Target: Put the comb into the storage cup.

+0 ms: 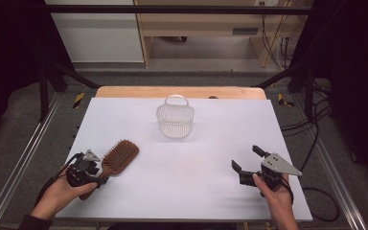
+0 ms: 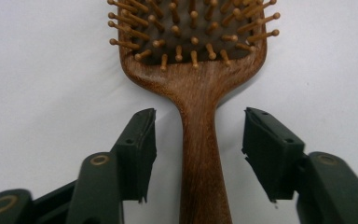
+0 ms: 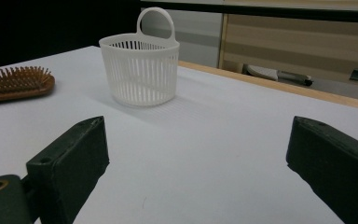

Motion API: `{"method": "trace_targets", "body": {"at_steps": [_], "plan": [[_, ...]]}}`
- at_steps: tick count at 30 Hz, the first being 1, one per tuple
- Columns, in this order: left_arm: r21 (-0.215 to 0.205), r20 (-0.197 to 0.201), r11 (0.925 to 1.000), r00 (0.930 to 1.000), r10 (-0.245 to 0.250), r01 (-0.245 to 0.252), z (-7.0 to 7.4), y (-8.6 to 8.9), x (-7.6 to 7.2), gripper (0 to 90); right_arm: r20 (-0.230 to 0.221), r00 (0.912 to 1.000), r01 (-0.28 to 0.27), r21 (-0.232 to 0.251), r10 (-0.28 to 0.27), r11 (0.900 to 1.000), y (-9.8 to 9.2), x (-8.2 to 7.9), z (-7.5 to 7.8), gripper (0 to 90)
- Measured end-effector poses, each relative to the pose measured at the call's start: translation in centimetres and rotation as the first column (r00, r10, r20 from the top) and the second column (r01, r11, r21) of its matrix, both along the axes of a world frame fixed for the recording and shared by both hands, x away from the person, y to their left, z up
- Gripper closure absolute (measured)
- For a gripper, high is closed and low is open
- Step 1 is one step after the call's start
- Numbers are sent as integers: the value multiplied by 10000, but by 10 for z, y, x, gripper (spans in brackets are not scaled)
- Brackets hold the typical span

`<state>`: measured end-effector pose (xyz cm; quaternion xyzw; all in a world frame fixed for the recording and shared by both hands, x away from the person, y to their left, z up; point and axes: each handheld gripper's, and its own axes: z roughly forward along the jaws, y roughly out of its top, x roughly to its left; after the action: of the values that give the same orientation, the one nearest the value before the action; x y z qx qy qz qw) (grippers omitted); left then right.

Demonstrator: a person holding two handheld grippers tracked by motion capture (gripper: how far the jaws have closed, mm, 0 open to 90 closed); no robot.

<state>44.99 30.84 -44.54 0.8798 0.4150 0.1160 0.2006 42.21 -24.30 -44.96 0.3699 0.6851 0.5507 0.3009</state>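
Note:
A wooden paddle hairbrush [image 1: 121, 155] lies bristles up on the white table [image 1: 211, 143] at the front left. My left gripper [image 1: 99, 171] straddles its handle. In the left gripper view the handle [image 2: 200, 154] runs up between the two black jaws of that gripper [image 2: 198, 121], with a narrow gap of table on each side, so the pads are off the wood. My right gripper [image 1: 246, 158] rests at the front right, open wide with nothing between its jaws [image 3: 198, 130]. The hairbrush [image 3: 16, 84] lies far to its left.
A white slatted plastic basket [image 1: 175, 120] with a loop handle stands upright at the middle back of the table; in the right gripper view the basket [image 3: 140, 74] is ahead and to the left. A wooden strip [image 1: 182, 92] edges the table's far side.

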Motion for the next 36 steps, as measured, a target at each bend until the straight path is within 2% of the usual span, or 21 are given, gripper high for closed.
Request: {"method": "trace_targets", "body": {"at_steps": [8, 17, 26, 36], "plan": [[147, -279, 9998, 9995, -111, 115, 0, -1, 2, 558, -14, 10000, -30, -30, 30, 10000, 0, 0, 0, 58], [308, -527, 9992, 9983, -247, 264, -3, -4, 4, 608, -19, 10000, -47, -43, 47, 10000, 1, 1, -1, 58], [447, -608, 9986, 9978, -254, 281, -3, -6, 7, 634, -52, 10000, -58, -39, 58, 10000, 1, 1, -1, 58], [396, -552, 9988, 9981, -269, 291, -4, -7, 9, 713, -82, 9999, -81, -46, 80, 10000, 1, 1, -1, 58]]}}
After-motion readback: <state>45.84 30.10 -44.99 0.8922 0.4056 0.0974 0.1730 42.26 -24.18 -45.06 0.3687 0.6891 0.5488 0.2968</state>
